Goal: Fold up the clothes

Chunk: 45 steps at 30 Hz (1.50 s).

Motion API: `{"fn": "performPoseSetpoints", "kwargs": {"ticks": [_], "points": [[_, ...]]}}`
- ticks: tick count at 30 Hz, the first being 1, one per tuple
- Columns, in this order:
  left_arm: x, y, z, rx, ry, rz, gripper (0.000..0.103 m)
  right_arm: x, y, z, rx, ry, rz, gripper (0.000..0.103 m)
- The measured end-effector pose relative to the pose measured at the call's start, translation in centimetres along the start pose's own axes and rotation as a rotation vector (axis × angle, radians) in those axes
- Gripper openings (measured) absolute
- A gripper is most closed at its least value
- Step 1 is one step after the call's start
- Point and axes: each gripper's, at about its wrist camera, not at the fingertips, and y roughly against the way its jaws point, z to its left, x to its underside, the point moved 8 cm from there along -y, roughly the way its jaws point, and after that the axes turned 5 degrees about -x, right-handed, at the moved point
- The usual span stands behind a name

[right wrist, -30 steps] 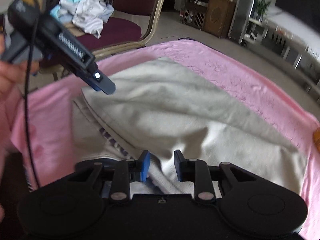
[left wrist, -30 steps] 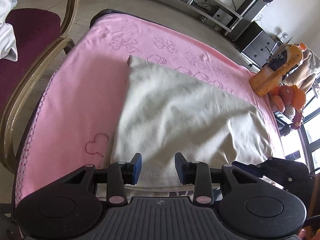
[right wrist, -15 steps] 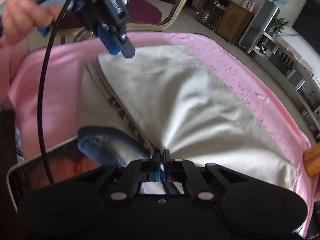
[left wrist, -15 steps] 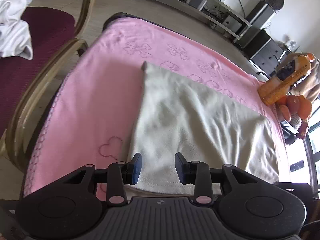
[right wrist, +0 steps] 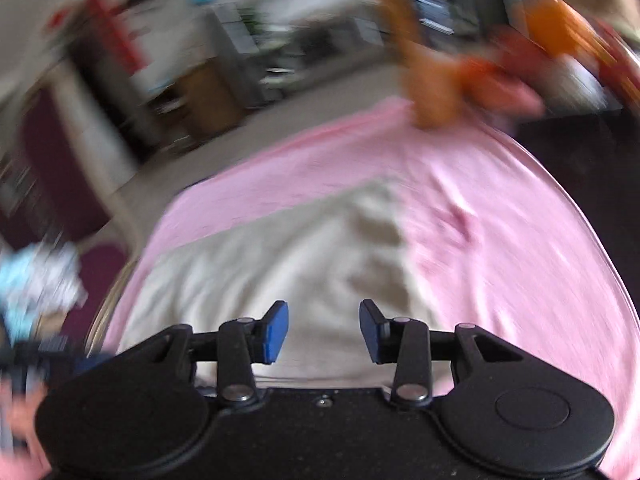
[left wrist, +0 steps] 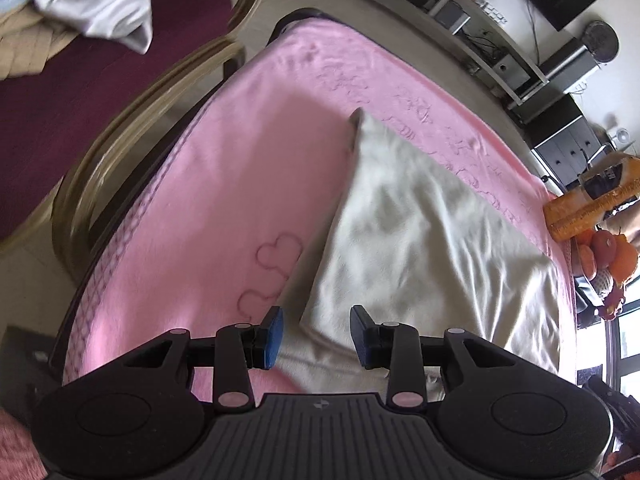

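Note:
A folded cream garment (left wrist: 420, 240) lies on the pink towel (left wrist: 248, 200) that covers the table. My left gripper (left wrist: 316, 336) hovers open over the garment's near left corner; nothing sits between its blue pads (left wrist: 274, 338). In the blurred right wrist view the same cream garment (right wrist: 280, 272) lies below my right gripper (right wrist: 323, 330). Its jaws are opening and the pads hold nothing. The pink towel (right wrist: 500, 240) stretches to the right of it.
A maroon chair (left wrist: 80, 100) with a wooden frame stands left of the table, with a pile of pale clothes (left wrist: 96, 0) on its seat. An orange bottle (left wrist: 588, 204) and fruit (left wrist: 608, 252) sit at the table's far right. Shelves and speakers line the back wall.
My right gripper pinched the garment's edge half a second ago, then let go and swung fast to the right with a roll. The left gripper drifted left along the garment's near edge.

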Motion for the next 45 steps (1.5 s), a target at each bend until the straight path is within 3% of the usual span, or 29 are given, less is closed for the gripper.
{"fn": "performPoseSetpoints", "kwargs": {"ticks": [4, 7, 15, 22, 28, 36, 39, 41, 45], "points": [[0.1, -0.3, 0.0, -0.008, -0.001, -0.006, 0.033, 0.3, -1.2, -4.8, 0.059, -0.267, 0.027, 0.038], [-0.1, -0.3, 0.0, 0.004, 0.008, -0.016, 0.033, 0.2, -1.7, -5.5, 0.059, -0.321, 0.014, 0.038], [-0.4, -0.5, 0.2, 0.061, 0.068, 0.003, 0.029, 0.6, -3.1, -4.7, 0.041, -0.337, 0.057, 0.038], [-0.4, -1.3, 0.1, 0.050, 0.080, 0.024, 0.025, 0.9, -2.8, -5.0, 0.063, -0.337, 0.047, 0.037], [-0.2, -1.8, -0.2, 0.029, 0.063, 0.029, 0.021, 1.0, -2.9, -6.1, 0.085, -0.379, 0.047, 0.028], [0.1, -2.0, -0.7, -0.007, 0.005, 0.026, 0.019, 0.7, -5.5, -5.3, 0.168, -0.286, 0.091, 0.023], [0.2, -1.7, -0.9, -0.039, -0.037, 0.009, 0.006, 0.9, -5.5, -4.4, 0.211, -0.190, 0.092, 0.008], [-0.3, -0.7, -1.0, -0.016, -0.029, -0.016, 0.005, 0.5, -4.7, -3.8, 0.180, -0.191, 0.065, 0.008], [-1.7, 2.1, -0.7, 0.129, 0.063, -0.053, 0.004, -1.8, -1.1, -3.2, -0.101, -0.401, -0.057, 0.007]]}}
